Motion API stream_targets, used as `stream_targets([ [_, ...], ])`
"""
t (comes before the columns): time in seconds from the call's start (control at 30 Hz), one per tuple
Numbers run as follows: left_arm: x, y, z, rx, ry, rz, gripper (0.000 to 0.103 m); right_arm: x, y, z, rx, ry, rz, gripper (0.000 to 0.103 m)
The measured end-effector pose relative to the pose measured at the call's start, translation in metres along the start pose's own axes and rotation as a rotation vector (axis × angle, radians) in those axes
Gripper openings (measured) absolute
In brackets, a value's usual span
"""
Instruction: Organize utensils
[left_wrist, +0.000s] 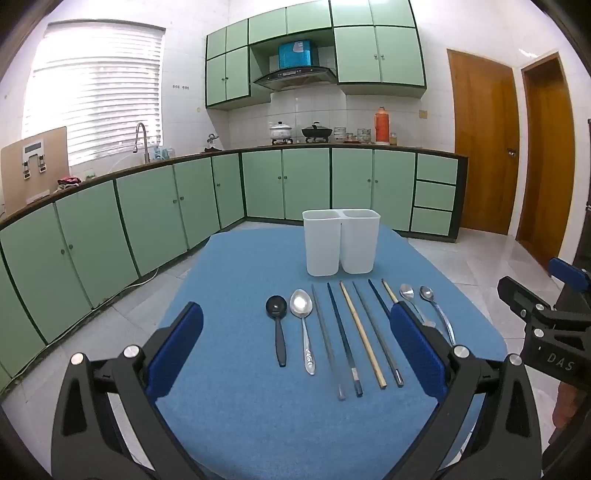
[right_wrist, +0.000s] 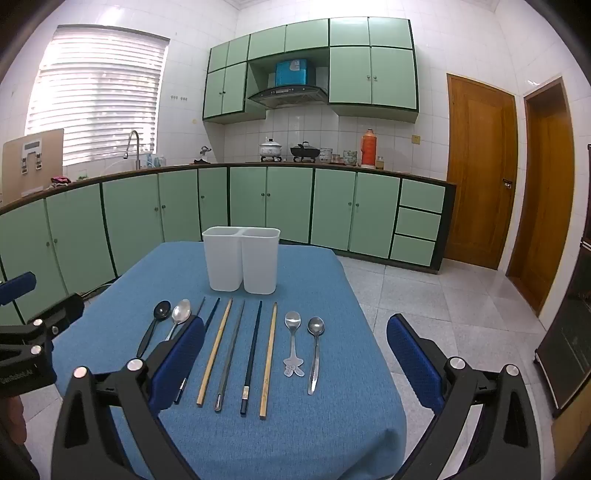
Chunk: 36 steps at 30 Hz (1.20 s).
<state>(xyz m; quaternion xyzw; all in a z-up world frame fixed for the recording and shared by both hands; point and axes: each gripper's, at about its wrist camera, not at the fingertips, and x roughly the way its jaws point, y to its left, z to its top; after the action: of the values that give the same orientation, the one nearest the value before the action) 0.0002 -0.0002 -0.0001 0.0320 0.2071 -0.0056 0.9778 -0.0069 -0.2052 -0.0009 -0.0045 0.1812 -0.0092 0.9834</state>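
Observation:
A white two-compartment holder (left_wrist: 340, 242) (right_wrist: 242, 258) stands empty at the far side of the blue table (left_wrist: 258, 413) (right_wrist: 332, 435). In front of it lie a black spoon (left_wrist: 277, 325) (right_wrist: 157, 321), a large steel spoon (left_wrist: 303, 321) (right_wrist: 180, 316), several chopsticks (left_wrist: 360, 332) (right_wrist: 236, 350), and two small steel spoons (left_wrist: 436, 310) (right_wrist: 314, 347). My left gripper (left_wrist: 295, 332) is open above the near row, holding nothing. My right gripper (right_wrist: 295, 350) is open above the chopsticks and small spoons, holding nothing.
Green kitchen cabinets run along the far wall and left side, with a sink, pots and an orange flask on the counter. Two wooden doors (left_wrist: 484, 144) are at the right. Tiled floor surrounds the table.

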Motion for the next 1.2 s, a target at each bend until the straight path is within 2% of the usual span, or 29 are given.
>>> stream_targets([
  [1.2,-0.0001,0.0038,0.0001,-0.025,-0.008,-0.001,0.098,0.0013,0.0008,-0.0003,0.003,0.005,0.002,0.097],
])
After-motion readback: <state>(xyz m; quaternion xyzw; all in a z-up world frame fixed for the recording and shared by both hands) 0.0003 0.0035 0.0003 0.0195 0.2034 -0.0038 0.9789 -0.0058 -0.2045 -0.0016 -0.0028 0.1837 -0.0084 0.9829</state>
